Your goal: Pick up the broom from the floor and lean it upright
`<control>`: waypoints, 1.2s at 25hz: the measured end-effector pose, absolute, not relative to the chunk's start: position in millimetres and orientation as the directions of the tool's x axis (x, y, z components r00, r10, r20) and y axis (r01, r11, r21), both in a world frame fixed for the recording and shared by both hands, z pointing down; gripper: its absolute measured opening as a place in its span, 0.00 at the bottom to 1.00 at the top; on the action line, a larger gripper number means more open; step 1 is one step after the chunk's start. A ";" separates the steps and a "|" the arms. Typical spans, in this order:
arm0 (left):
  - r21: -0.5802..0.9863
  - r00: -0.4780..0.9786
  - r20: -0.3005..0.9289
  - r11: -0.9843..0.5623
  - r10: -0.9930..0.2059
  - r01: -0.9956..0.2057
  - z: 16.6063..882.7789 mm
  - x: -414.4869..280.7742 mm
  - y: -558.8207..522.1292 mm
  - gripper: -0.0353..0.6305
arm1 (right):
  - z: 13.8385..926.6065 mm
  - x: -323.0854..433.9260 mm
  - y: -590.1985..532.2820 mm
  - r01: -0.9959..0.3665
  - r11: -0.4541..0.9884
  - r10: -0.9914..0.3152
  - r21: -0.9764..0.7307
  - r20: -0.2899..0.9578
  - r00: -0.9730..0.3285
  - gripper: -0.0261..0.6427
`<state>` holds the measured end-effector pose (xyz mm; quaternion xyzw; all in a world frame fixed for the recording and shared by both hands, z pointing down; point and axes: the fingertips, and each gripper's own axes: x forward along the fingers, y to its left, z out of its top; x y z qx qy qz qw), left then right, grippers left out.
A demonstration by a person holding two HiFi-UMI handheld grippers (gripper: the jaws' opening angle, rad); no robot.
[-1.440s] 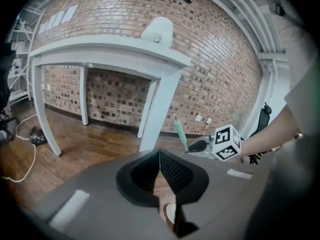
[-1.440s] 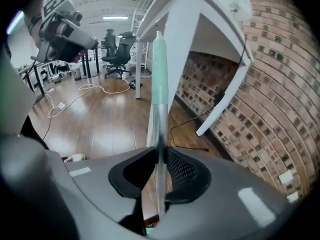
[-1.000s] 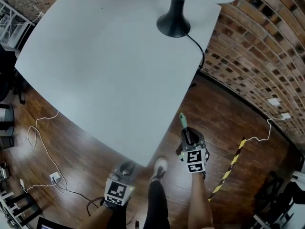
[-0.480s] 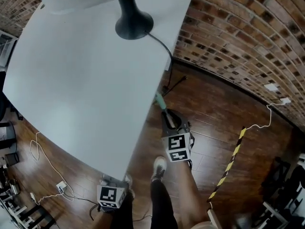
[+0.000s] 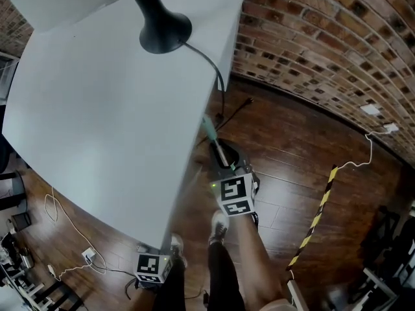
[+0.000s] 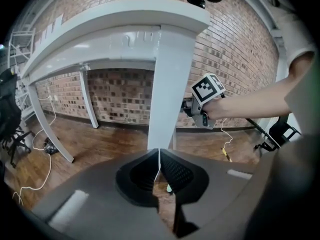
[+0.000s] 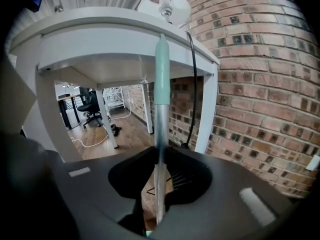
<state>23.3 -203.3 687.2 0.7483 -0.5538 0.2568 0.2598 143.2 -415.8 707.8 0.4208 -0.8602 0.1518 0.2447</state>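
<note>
Head view, change: the right hand-held gripper (image 5: 225,164) has come up off the open floor toward the bench corner and brought the broom (image 5: 218,148) with it. The green grip (image 5: 209,129) ahead of its jaws now overlaps the bench edge, where a second ago it stood clear of it.
Right hand-held gripper: clenched on the broom's metal shaft, one pad on each side.
Broom: off the floor, with the shaft rising almost upright from the jaws. The brush end is in no view.
Left hand-held gripper (image 6: 160,159): jaws pressed together with nothing between them. It sits low, behind the right one, and faces a bench leg (image 6: 167,84).
Task reading: the pick-up looks done. The lean is not yet made, and the bench edge or the wall ahead looks like the likely rest.
Bench (image 5: 97,115): white and bare, apart from a black lamp base (image 5: 165,34). Its cable (image 5: 211,67) drops over the edge just ahead of the right hand-held gripper.
Floor (image 5: 292,154): dark wood boards, with a yellow-and-black strip (image 5: 314,219) off to the right hand-held gripper's right.
Room: a brick wall (image 5: 324,37) lies ahead, and an office chair (image 7: 90,106) stands beyond the bench legs.
</note>
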 end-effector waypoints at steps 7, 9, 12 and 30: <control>0.112 0.257 0.680 -0.250 -0.686 -0.962 694.5 16.6 -199.2 0.05 | 705.3 135.0 -421.5 -0.779 0.625 -0.683 0.047 0.517 -0.516 0.20; 0.111 0.253 0.685 -0.245 -0.683 -0.963 696.4 12.5 -196.4 0.05 | 702.8 132.9 -422.8 -0.780 0.623 -0.691 0.053 0.504 -0.518 0.22; 0.109 0.247 0.688 -0.239 -0.682 -0.965 696.9 7.0 -194.4 0.05 | 702.1 131.4 -425.0 -0.779 0.625 -0.694 0.057 0.498 -0.520 0.26; 0.127 0.221 0.687 -0.185 -0.692 -0.975 701.9 -3.5 -196.4 0.05 | 715.5 152.4 -409.4 -0.811 0.581 -0.708 0.070 0.534 -0.461 0.21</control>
